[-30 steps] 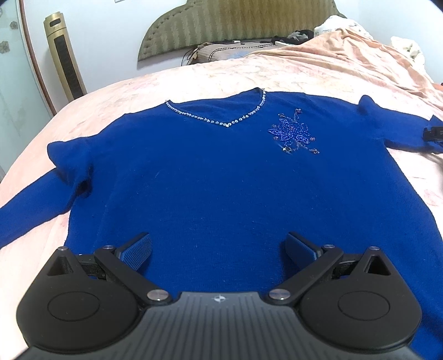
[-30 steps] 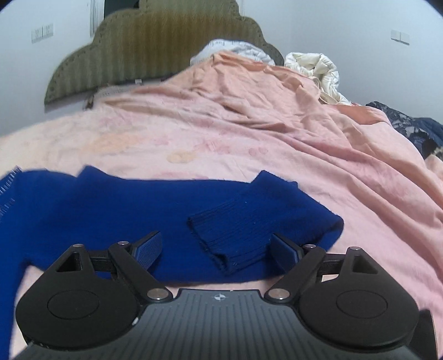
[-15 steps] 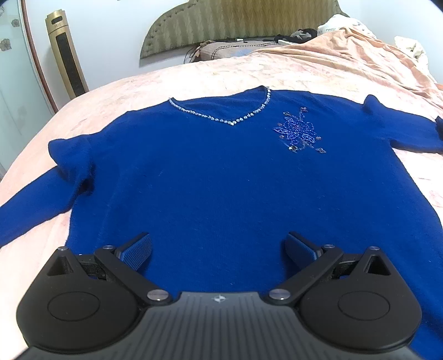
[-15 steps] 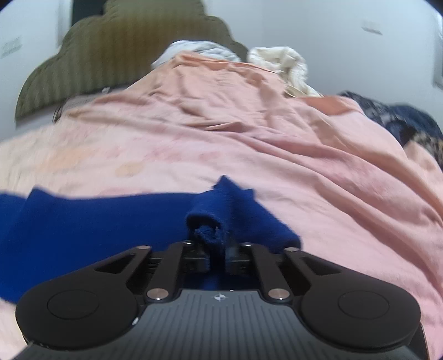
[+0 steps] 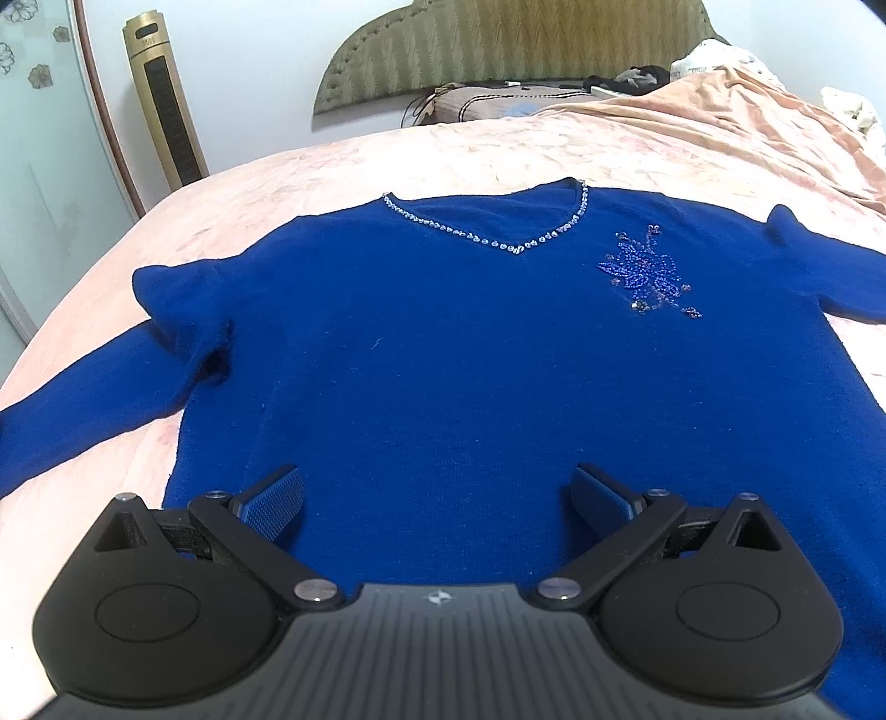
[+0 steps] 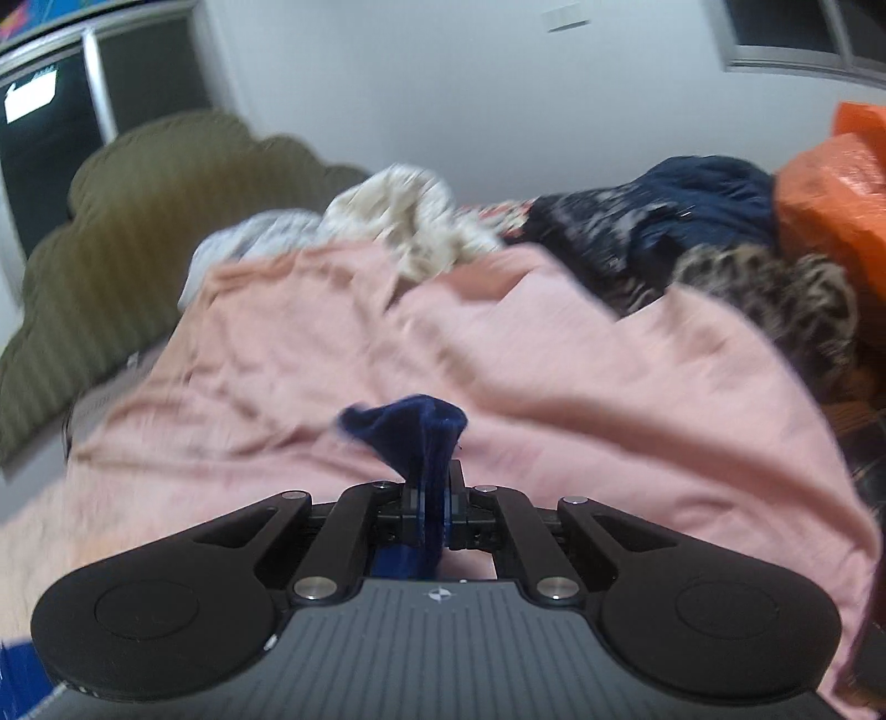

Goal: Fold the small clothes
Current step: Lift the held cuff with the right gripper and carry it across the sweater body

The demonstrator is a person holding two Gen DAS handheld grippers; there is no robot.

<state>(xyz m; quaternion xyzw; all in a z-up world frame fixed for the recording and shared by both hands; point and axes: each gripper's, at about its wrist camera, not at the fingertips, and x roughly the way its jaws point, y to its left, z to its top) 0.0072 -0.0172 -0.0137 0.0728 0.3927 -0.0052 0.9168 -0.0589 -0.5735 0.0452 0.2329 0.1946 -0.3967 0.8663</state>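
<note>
A royal-blue knit sweater [image 5: 470, 360] lies flat, front up, on the pink bedspread [image 5: 387, 160], with a beaded V-neck and a beaded flower on the chest. In the left wrist view my left gripper [image 5: 437, 495] hovers open over the sweater's lower body, nothing between its blue pads. One sleeve runs off to the left, the other to the right edge. In the blurred right wrist view my right gripper [image 6: 433, 498] is shut on the sleeve cuff [image 6: 410, 426], a bunch of blue knit sticking up from the jaws above the bedspread.
A padded olive headboard [image 5: 498, 50] and pillows sit at the far end. A gold tower fan [image 5: 163, 99] stands by the wall at left. Crumpled cream, dark-blue and leopard-print clothes [image 6: 664, 243] and an orange bag [image 6: 830, 183] lie beyond the pink bedspread [image 6: 554, 360] at right.
My right gripper closed on the sleeve cuff, then lifted it off the bed, swinging and rolling so its view tilted. The left gripper stayed open and nearly still.
</note>
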